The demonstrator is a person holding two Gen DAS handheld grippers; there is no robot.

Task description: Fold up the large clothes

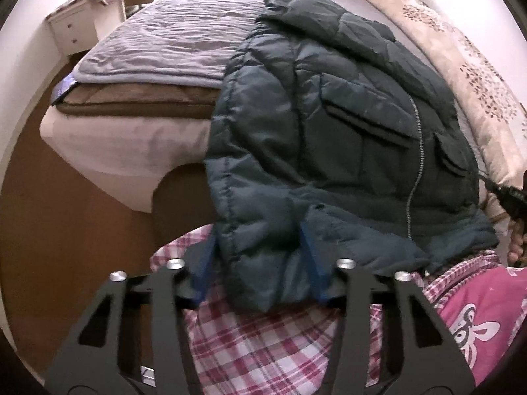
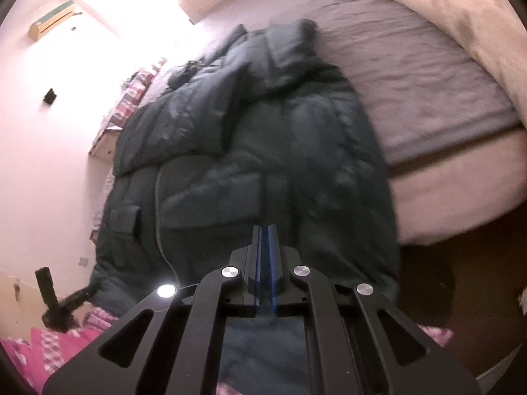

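- My left gripper (image 1: 260,270) is spread around the jacket (image 1: 346,138) hem at 6 o'clock.
- My right gripper (image 2: 265,263) pinches hem.
- Puffy, slick, springy: I'd grip seams.

Your bed (image 1: 158,49), grey sheet (image 1: 184,33) over a brown layer, fills the middle. At ten o'clock stands a white drawer unit (image 1: 66,31); brown floor (image 1: 66,197) spreads at eight. An air conditioner (image 2: 52,19) hangs on the pale wall (image 2: 39,164).

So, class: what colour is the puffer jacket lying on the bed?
Dark teal-blue: the puffer jacket shows best in the left wrist view.
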